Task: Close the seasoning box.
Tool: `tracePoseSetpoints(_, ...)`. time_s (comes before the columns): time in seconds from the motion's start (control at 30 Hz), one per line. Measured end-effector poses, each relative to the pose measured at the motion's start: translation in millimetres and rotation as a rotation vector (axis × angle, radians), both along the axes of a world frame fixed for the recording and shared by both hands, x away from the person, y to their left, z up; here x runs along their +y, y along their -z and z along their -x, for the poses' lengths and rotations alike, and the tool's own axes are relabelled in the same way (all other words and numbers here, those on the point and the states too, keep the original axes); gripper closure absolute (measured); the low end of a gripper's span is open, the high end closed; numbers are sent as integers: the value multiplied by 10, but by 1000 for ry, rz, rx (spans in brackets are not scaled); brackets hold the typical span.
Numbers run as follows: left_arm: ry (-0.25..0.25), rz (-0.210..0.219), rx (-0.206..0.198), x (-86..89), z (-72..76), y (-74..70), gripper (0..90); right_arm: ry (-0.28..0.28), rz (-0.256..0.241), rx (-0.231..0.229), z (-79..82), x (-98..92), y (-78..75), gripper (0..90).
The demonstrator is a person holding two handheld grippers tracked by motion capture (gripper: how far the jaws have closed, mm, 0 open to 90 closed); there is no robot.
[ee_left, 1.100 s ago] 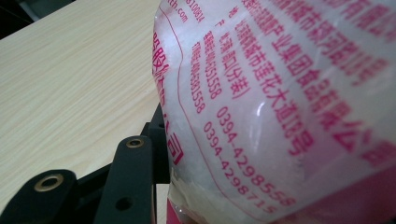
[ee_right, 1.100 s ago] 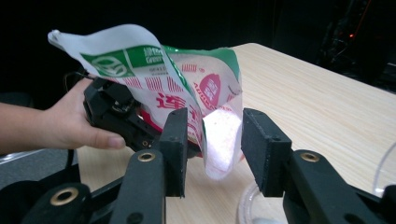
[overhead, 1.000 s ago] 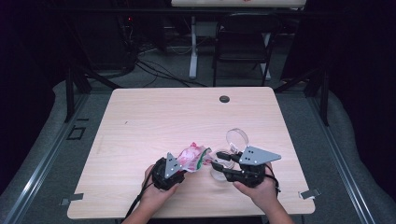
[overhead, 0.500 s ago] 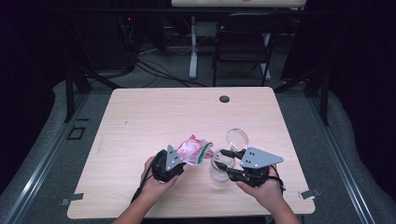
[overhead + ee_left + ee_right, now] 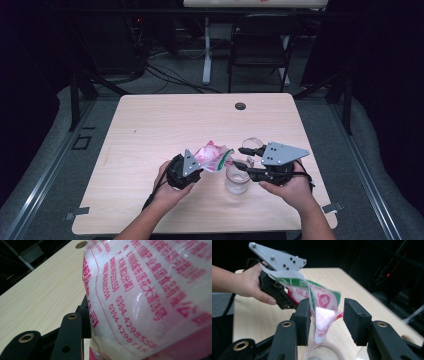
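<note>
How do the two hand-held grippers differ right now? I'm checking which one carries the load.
The left gripper is shut on the pink-and-white printed plastic bag, tilting it; the right gripper stands open, holding nothing. The left gripper is beside the clear glass jar; the right gripper's jaws reach over the jar's mouth. Both are black, held above the wooden table.

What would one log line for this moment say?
left tongs: shut on bag | bag: tilted over jar | right tongs: open, beside jar | table: wood

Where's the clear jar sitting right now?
In the high view the clear jar stands on the table's near right part, under the pink bag and beside the right claw.
</note>
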State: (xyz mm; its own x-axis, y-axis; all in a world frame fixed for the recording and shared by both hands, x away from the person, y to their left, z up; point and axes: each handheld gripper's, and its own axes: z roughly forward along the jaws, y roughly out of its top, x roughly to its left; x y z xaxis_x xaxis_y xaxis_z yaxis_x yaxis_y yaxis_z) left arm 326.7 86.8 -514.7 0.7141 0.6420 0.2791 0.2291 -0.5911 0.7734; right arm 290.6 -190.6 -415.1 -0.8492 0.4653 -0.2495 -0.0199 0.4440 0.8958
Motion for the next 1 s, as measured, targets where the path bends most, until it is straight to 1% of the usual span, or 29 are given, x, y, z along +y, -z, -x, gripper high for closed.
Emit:
tracePoseSetpoints(0.1, 0, -8, -3, -6, -18, -42, 589, 4, 17, -37, 11, -7, -43, 553)
tracePoseSetpoints(0.17, 5, -20, -4, -12, -21, -64, 589, 8, 33, -54, 28, -1, -42, 551)
tracePoseSetpoints(0.2, 5, -20, -6, -19, -21, -69, 589, 7, 37, -66, 36, 1, -39, 551)
tracePoseSetpoints(0.23, 12, -32, -11, -19, -26, -78, 588, 9, 49, -75, 45, 1, -41, 551)
tracePoseSetpoints(0.3, 16, -36, -10, -24, -29, -84, 589, 11, 65, -92, 53, 9, -39, 551)
tracePoseSetpoints(0.37, 21, -44, -10, -28, -33, -85, 589, 19, 84, -116, 63, 25, -32, 525)
tracePoseSetpoints(0.4, 23, -53, -16, -29, -36, -83, 589, 17, 87, -125, 65, 39, -20, 516)
tracePoseSetpoints(0.47, 28, -68, -14, -30, -36, -82, 589, 19, 118, -138, 83, 65, -1, 515)
tracePoseSetpoints(0.53, 26, -80, -14, -23, -37, -82, 589, 12, 132, -147, 101, 84, 14, 516)
tracePoseSetpoints(0.6, 25, -84, -14, -14, -41, -84, 589, 12, 144, -158, 113, 91, 17, 513)
tracePoseSetpoints(0.77, 24, -98, -23, -1, -56, -86, 589, 18, 148, -174, 111, 95, 23, 504)
tracePoseSetpoints(0.8, 25, -100, -18, -1, -57, -86, 589, 17, 150, -175, 109, 98, 24, 505)
tracePoseSetpoints(1.0, 39, -123, -17, -20, -57, -70, 589, -11, 166, -194, 120, 159, 26, 515)
